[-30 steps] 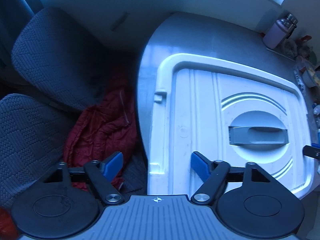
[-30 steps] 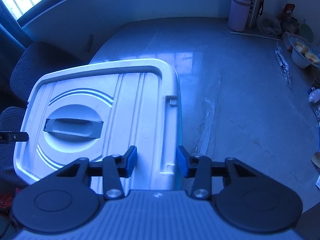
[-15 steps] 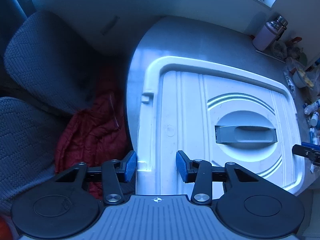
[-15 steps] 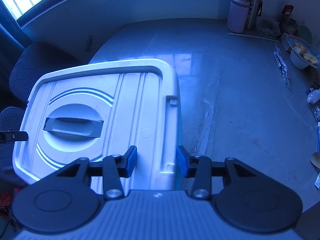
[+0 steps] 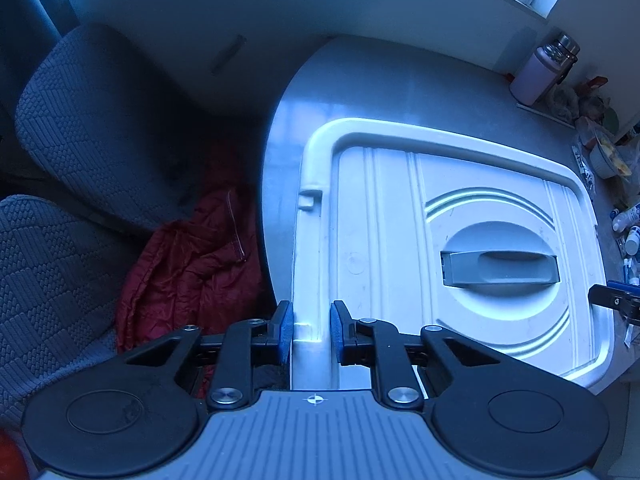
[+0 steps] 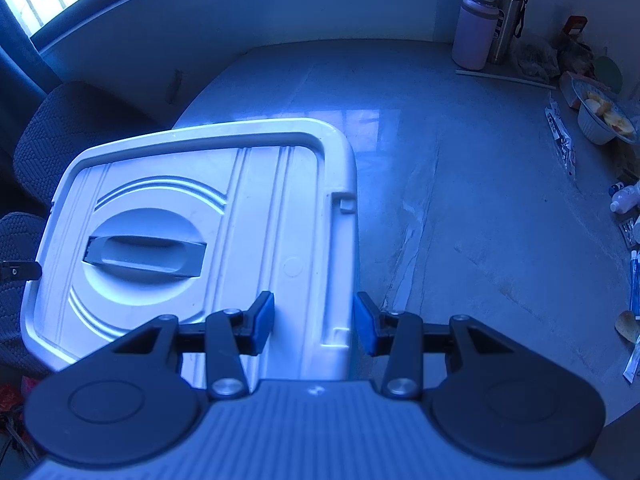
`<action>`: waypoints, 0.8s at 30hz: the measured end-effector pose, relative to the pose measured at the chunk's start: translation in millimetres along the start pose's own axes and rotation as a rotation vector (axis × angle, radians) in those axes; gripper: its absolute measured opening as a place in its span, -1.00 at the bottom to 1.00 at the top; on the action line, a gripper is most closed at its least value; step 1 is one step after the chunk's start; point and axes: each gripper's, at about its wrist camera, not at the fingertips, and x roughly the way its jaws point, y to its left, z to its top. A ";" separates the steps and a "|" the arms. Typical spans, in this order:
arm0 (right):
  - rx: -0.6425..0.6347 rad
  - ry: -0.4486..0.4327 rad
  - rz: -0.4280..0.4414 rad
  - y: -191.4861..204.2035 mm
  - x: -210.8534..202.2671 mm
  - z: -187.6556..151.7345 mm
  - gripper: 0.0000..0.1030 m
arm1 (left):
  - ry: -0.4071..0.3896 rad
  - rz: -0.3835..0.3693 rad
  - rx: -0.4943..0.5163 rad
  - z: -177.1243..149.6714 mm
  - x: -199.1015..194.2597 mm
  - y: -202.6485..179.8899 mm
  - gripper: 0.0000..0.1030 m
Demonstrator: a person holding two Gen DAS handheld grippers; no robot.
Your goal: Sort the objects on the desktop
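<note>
A white storage-box lid [image 5: 400, 240] with a grey recessed handle [image 5: 498, 268] lies on the grey table; it also shows in the right wrist view [image 6: 224, 220]. My left gripper [image 5: 311, 334] is shut on the lid's left rim, blue pads against both sides. My right gripper [image 6: 314, 324] straddles the lid's right rim, its pads standing a little off the rim on either side. Each gripper's tip shows at the edge of the other's view.
Two flasks [image 6: 486, 26] stand at the table's [image 6: 460, 200] far edge. A bowl of food [image 6: 602, 120], packets and small bottles [image 6: 624, 198] lie along the right. Grey chairs [image 5: 92, 128] and a red jacket [image 5: 192, 264] are left of the table.
My left gripper has closed from wide open onto the lid's left rim. The right gripper has kept its width and place on the right rim.
</note>
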 end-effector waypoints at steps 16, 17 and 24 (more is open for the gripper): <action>-0.045 -0.032 -0.026 3.4 2.8 3.3 -0.15 | -0.017 0.020 -0.011 -2.4 -0.9 -7.4 -0.59; -0.044 -0.038 -0.028 3.0 2.2 0.3 -0.15 | -0.017 0.017 -0.014 -2.6 -0.8 -7.4 -0.58; 0.020 -0.047 0.024 -12.0 7.6 -8.3 -0.13 | -0.038 0.060 0.008 -0.7 -0.2 -16.8 -0.57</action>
